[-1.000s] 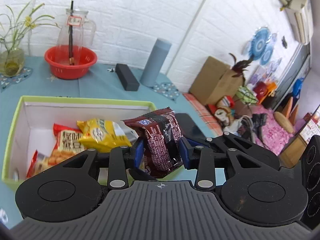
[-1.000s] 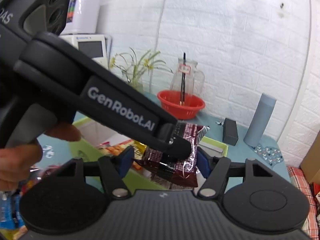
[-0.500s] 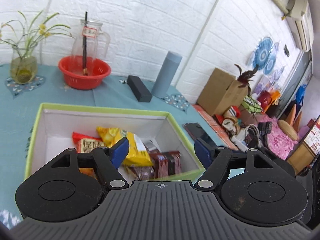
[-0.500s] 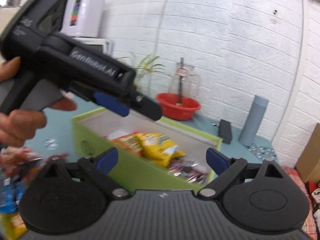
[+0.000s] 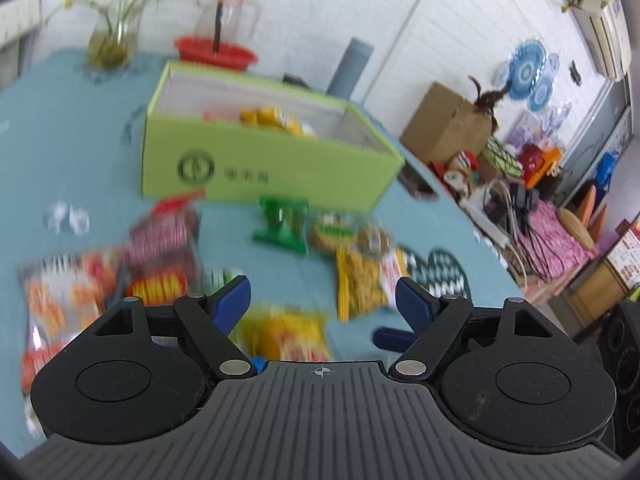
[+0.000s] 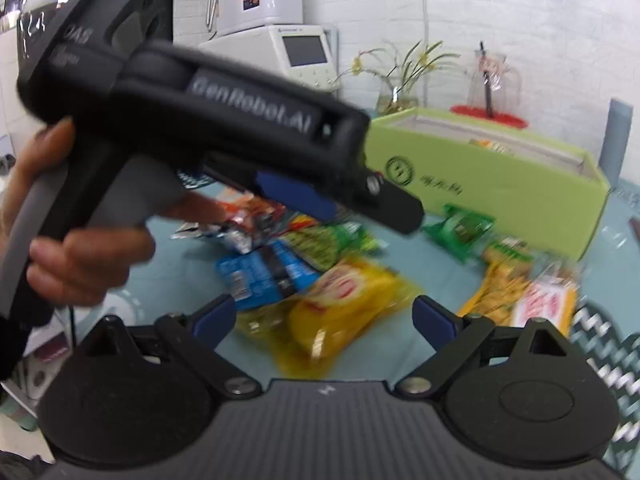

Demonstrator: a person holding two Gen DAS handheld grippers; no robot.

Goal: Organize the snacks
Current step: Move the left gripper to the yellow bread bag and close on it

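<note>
Now my left gripper point(image 5: 323, 300) hangs empty with its blue pads spread wide: a second ago it was clamped on a dark red-brown snack packet above the green box point(image 5: 256, 168), half a second ago that packet lay inside, and since then I have pulled back and dropped low over the loose pile in front of the box. That is one more packet filed, and I judge I am moving in for the next pick. My right gripper point(image 6: 324, 316) is likewise spread apart and holding nothing, low over a yellow chip bag point(image 6: 348, 304) that lies directly between its fingers on the teal tablecloth point(image 5: 80, 128). The pictures are blurred by motion, so labels are unreadable. Still outside the box are a small green packet point(image 5: 282, 222) just before its front wall, a yellow-and-white packet point(image 5: 362, 280) to the right, a red striped packet point(image 5: 162, 256) and an orange-and-white bag point(image 5: 60, 292) to the left, and a blue packet point(image 6: 260, 272) beside the yellow chip bag. A few yellow and orange packets show over the box rim. Plenty remains to sort.
</note>
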